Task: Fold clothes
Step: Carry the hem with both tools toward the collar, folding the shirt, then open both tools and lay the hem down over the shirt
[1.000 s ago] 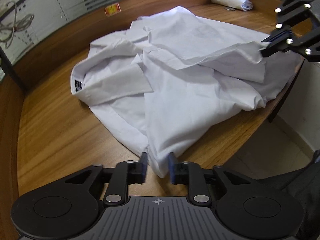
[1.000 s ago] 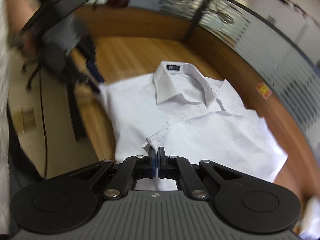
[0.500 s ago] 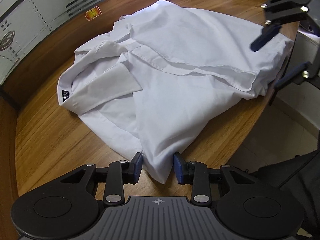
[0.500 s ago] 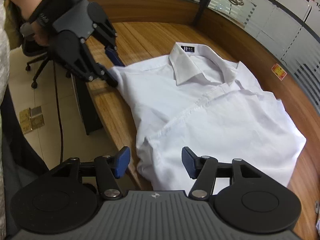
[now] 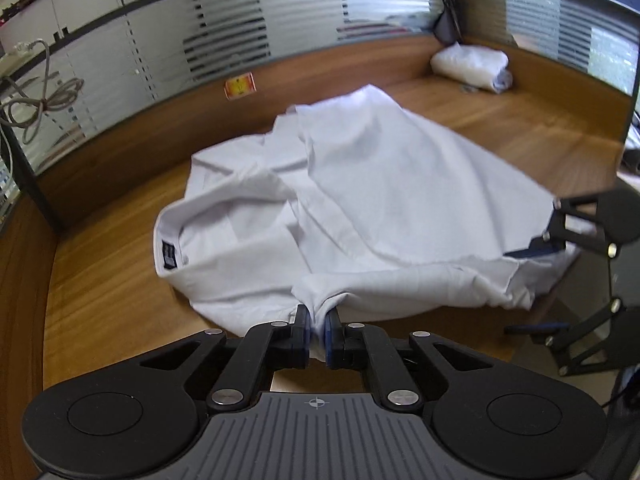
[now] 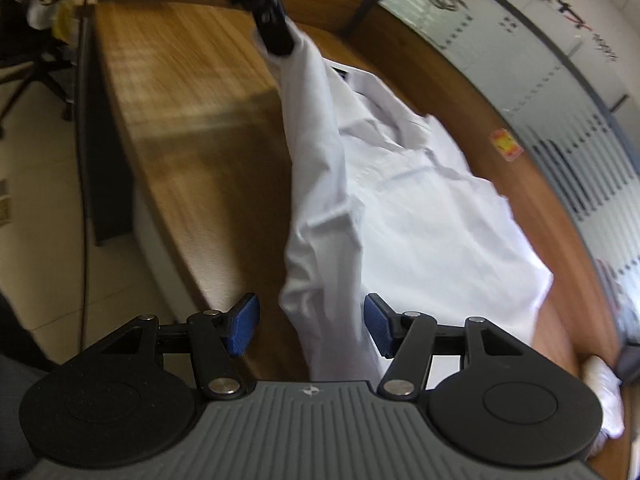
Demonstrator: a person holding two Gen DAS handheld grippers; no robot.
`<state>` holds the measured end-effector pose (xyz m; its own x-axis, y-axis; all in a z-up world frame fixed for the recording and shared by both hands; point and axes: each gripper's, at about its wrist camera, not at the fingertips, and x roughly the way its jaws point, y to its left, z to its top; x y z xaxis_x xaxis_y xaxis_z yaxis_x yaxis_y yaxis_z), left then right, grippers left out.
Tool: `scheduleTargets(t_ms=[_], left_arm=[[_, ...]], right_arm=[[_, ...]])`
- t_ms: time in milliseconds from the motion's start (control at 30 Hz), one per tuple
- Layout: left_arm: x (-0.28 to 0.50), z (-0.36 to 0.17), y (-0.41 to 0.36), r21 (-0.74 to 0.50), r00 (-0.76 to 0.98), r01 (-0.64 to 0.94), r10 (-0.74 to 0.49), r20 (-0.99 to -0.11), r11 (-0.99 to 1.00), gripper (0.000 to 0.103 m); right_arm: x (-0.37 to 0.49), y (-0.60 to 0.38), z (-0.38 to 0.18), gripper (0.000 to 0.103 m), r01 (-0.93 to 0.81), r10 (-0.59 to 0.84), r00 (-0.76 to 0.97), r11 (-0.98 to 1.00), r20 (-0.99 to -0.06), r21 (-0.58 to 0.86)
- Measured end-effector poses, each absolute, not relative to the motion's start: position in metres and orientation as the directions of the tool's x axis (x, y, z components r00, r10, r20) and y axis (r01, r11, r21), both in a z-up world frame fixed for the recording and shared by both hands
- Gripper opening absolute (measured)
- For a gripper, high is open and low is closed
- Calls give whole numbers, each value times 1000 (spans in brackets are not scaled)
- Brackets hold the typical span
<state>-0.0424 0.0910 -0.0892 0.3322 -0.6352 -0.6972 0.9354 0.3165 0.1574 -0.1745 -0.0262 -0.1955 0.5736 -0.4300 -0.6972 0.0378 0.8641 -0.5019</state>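
- The white shirt (image 5: pixel 360 208) lies spread on the wooden bench (image 5: pixel 104 300), collar toward the left in the left wrist view, its near edge along the bench's front edge.
- The left tongs (image 5: pixel 317 336) are closing and now pinch a corner of the shirt's near edge between the blue pads; a second ago the same pads stood apart with the cloth hanging loosely between them. In the right wrist view that corner is drawn up off the bench, pulling the cloth into a taut ridge under the left tongs (image 6: pixel 276 36).
- The right tongs (image 6: pixel 310 326) stand apart, edging slightly inward, with a fold of the shirt's hem between the pads but not pressed by them. A second ago they were clamped on a fold of the shirt; they have since let go and dropped lower, to the hem at the bench's edge.
- So the grip has swapped sides: the left side is now secured and lifted, and the right side is released and being re-approached at a new spot.
- For the fold this looks like the start of a new step; the near edge probably has to be held at both ends before it can be carried over the shirt's body.
- A folded white bundle (image 5: pixel 472 66) sits at the far corner of the bench, well apart from the shirt.
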Motion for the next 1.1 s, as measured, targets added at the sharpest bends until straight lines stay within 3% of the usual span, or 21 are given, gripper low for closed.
scheduleTargets(t_ms=[67, 167, 267, 667, 833, 1100], left_arm=[[-43, -88, 91, 153, 335, 933, -638, -694, 324, 9], [-45, -89, 95, 148, 343, 929, -638, -689, 338, 9], [-45, -84, 98, 138, 357, 920, -640, -681, 366, 9], [0, -50, 36, 165, 430, 882, -611, -665, 441, 9], [32, -55, -11, 177, 451, 859, -543, -708, 481, 9], [85, -99, -70, 177, 424, 829, -389, -817, 531, 11]], right_arm=[[-180, -28, -197, 49, 20, -461, 560, 838, -688, -545], [-189, -38, -188, 18, -15, -458, 540, 834, -706, -552], [-192, -50, -162, 12, -48, -413, 528, 858, -742, -512], [-133, -181, -80, 11, -221, -137, 410, 944, -902, -244], [-98, -255, -90, 11, -236, -8, 357, 967, -934, -99], [-53, -327, -151, 15, -296, 177, 274, 951, -945, 92]])
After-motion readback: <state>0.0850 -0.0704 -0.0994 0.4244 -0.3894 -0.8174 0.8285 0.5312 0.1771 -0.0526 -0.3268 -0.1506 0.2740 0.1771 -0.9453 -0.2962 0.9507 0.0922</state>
